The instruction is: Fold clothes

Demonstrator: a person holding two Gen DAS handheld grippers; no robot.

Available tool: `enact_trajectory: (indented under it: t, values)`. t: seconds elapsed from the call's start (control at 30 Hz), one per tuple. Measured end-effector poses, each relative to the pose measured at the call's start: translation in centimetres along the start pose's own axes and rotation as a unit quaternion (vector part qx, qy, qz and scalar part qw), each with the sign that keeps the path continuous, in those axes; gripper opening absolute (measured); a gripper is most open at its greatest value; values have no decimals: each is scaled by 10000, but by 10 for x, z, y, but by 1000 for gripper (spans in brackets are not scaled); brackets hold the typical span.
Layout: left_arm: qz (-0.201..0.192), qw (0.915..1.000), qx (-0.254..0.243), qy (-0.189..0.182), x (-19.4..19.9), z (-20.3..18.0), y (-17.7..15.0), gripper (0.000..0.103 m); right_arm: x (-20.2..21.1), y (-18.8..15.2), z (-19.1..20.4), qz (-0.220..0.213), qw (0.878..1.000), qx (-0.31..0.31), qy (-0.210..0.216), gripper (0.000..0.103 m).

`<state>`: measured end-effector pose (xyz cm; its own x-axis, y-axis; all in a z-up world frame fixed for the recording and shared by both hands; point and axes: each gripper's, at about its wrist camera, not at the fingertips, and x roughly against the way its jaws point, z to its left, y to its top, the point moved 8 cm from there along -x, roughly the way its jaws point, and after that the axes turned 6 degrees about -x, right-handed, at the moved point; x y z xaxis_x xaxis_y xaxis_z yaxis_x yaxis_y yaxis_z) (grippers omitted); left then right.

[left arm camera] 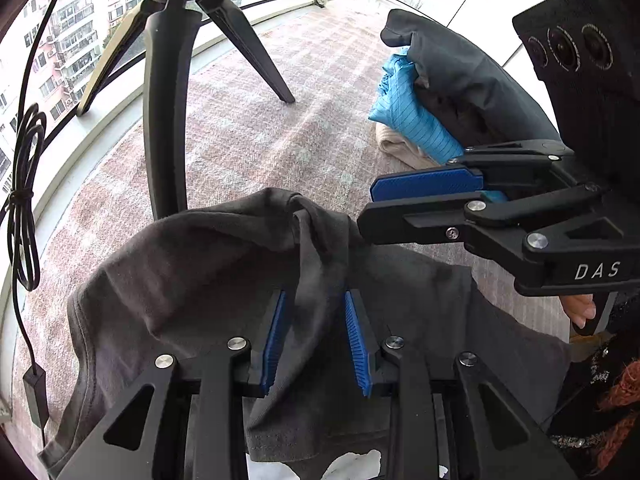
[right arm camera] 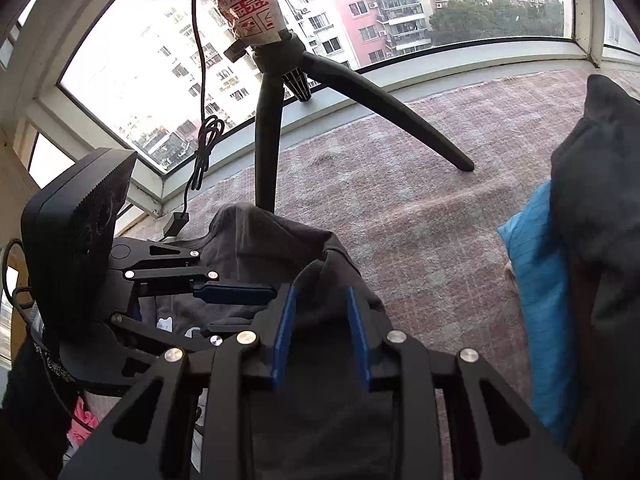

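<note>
Shirt (left arm camera: pixel 192 280) bunched, collar toward tripod (left arm camera: pixel 168 92)

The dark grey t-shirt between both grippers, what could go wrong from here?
1. The left gripper has cloth bunched between parted fingers, so the dark grey t-shirt may slip free.
2. The right gripper sits at a twisted fold; pulling could set a crooked crease.
3. The tripod leg stands right behind the shirt, and a spreading move might knock it.

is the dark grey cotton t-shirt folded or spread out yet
Neither: the dark grey cotton t-shirt is bunched and draped, gathered in a ridge between the left gripper fingers.
</note>
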<state>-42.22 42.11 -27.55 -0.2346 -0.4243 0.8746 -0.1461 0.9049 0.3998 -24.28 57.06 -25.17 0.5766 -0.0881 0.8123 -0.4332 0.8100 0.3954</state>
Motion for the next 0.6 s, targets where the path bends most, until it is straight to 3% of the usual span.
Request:
enact_trajectory:
  t: [0.13, 0.43, 0.53, 0.6]
  values:
    - [-195, 9998, 23, -74, 0, -19, -8, 10, -8, -5, 14, 195, 9995, 256, 16, 29]
    - [-496, 9985, -144, -204, 3, -41, -12, 10, -40, -23, 27, 623, 9959, 644, -128, 30]
    - [-459, 9987, -153, -176, 6, -37, -18, 11, -41, -26, 23, 544, 9947, 812, -306, 5]
    - [-458, 9989, -87, -97, 13, -28, -23, 16, -33, -24, 19, 433, 9957, 783, -237, 5]
